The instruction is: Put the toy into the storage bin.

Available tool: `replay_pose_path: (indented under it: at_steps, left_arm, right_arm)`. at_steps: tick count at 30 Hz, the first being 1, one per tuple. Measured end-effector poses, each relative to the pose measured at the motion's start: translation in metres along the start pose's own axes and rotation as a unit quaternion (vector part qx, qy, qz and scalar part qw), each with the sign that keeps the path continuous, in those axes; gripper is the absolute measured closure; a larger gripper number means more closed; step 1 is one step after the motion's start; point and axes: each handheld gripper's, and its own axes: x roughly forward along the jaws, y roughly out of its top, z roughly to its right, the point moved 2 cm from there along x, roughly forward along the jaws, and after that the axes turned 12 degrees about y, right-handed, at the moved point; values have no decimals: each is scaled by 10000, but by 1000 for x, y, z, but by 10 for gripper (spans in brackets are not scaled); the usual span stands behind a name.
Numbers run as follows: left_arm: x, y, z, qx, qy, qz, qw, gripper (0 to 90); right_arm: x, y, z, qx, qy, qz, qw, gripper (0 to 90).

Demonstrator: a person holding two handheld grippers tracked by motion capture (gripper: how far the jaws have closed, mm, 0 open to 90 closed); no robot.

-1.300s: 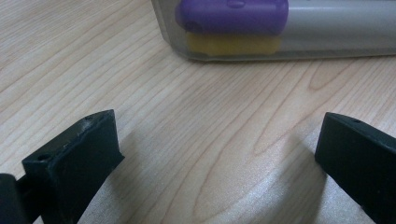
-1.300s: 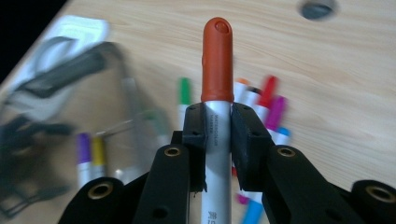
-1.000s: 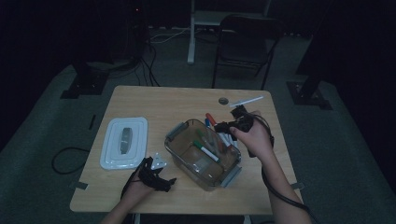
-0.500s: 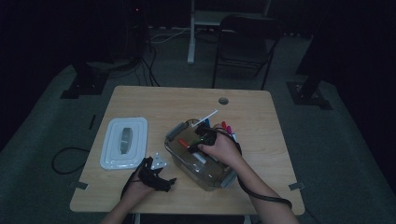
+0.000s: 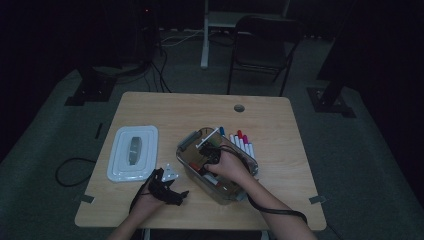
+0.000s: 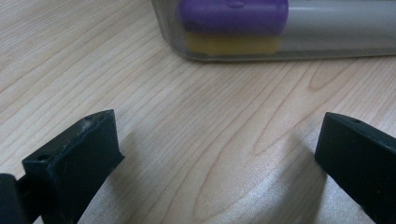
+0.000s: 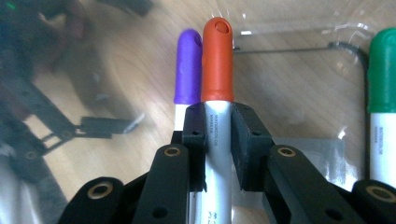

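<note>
1. White-barrelled marker with orange-red cap (image 7: 217, 93): clamped between the right gripper (image 7: 218, 128) pads, jaws closed onto the barrel just below the cap.
2. The marker sits down inside the clear plastic rectangular bin (image 5: 186, 144) at table centre; the right gripper (image 5: 212, 156) reaches into it.
3. Purple-capped marker (image 7: 188, 70) lies just beside the held one; green-capped marker (image 7: 383, 74) is further off in the bin.
4. Left gripper (image 5: 167, 192): jaws wide apart, holding nothing, resting on the light wooden table (image 6: 196, 140) near the bin's corner.
5. Row of loose markers (image 5: 242, 142) lies on the table against the bin's far side.
6. White rectangular lid (image 5: 134, 152) lies flat, left of the bin.
</note>
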Motion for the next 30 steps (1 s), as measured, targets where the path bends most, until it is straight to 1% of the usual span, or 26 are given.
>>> replay_pose_path:
  at_steps: [1,3,7,8,10,13,15,16,17,19,21,24,27,30]
  left_arm:
    - [0,0,0,-1,1,0,10000,5]
    - [0,0,0,-1,1,0,10000,5]
    - [0,0,0,0,2,1,10000,5]
    - [0,0,0,-1,2,0,10000,5]
    - [0,0,0,2,-2,-6,10000,5]
    - [0,0,0,2,5,0,10000,5]
    - [0,0,0,2,0,-2,10000,5]
    - [0,0,0,6,-2,-8,10000,5]
    - [0,0,0,5,-2,-7,10000,5]
    - [0,0,0,4,-2,-8,10000,5]
    - [0,0,0,5,-1,-7,10000,5]
    - [0,0,0,4,2,-2,10000,6]
    - [0,0,0,2,4,1,10000,5]
    - [0,0,0,14,5,-9,10000,5]
  right_arm:
    - [0,0,0,-15,-25,-3,10000,766]
    - [0,0,1,29,19,-9,10000,737]
    - [-4,0,2,-23,70,119,9999,703]
    - [-11,0,0,-139,65,274,9995,684]
    - [-24,-1,-1,-208,76,505,9985,653]
    - [-50,-5,-1,-322,130,912,9952,628]
    - [-71,-10,0,-343,194,1278,9910,601]
    - [-82,-12,2,-369,167,1417,9891,591]
    - [-93,-15,4,-363,125,1598,9864,588]
    - [-113,-21,12,-280,-15,1866,9820,586]
    - [-131,-28,22,-156,-151,2066,9782,577]
    - [-150,-40,41,116,-393,2292,9725,575]
    - [-157,-51,66,480,-559,2374,9686,580]
    - [-151,-62,91,861,-738,2320,9661,598]
